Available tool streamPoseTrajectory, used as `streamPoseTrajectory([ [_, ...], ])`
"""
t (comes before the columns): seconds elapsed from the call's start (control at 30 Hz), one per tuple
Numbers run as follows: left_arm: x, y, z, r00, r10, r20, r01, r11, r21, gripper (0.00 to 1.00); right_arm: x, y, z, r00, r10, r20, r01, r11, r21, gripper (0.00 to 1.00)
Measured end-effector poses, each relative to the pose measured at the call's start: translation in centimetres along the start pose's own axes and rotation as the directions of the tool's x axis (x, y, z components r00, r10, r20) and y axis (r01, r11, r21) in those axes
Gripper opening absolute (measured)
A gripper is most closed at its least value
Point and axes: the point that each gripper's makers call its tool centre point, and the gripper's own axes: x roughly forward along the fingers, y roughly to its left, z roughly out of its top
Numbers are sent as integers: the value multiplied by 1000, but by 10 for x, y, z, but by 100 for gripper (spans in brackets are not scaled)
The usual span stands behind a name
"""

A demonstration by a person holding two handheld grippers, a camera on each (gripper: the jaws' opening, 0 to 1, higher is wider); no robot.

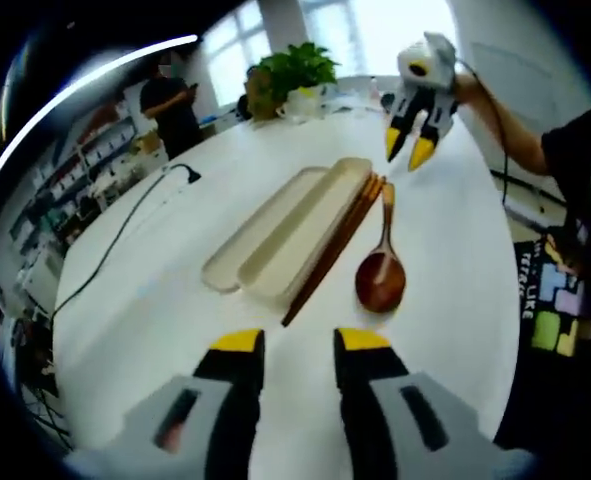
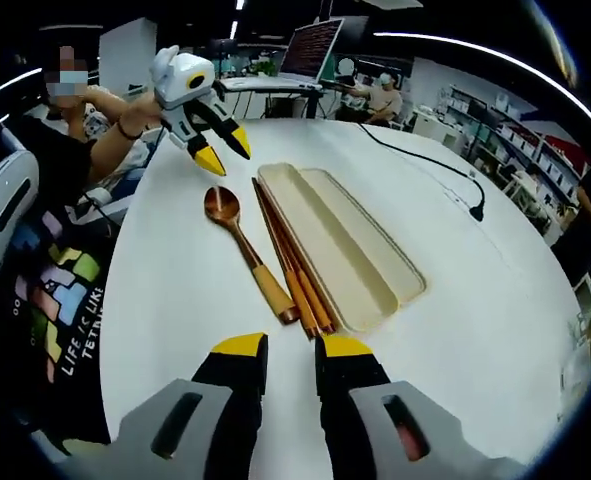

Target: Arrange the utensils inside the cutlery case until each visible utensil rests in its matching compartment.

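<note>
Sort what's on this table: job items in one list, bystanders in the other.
Job: open cutlery case, wooden spoon, chopsticks, left gripper, right gripper.
Bystanders: black cable, potted plant, laptop.

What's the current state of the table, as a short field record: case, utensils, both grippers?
case: open cutlery case, two long cream halves side by side on the white table, both empty
chopsticks: wooden chopsticks on the table, lying along the case's edge, outside it
spoon: wooden spoon on the table beside the chopsticks, away from the case
left gripper: left gripper open, empty, above the table
right gripper: right gripper open, empty, near the utensil handle ends
progress: no utensil placed yet
</note>
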Motion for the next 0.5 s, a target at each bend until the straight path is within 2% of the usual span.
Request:
streamPoseTrajectory([
  [0.13,2,1,-4,1000,-30,-8,29,999,-43,27,3,-6,-3,1000,3,-4,-3,1000,20,18],
  [0.23,5,-5,-4,1000,-27,-9,27,999,-33,27,4,-6,-5,1000,19,-5,-19,1000,23,15],
  [0.5,13,-12,-3,998,-65,-8,64,995,-70,26,7,-11,-8,1000,26,-7,-26,999,42,15],
])
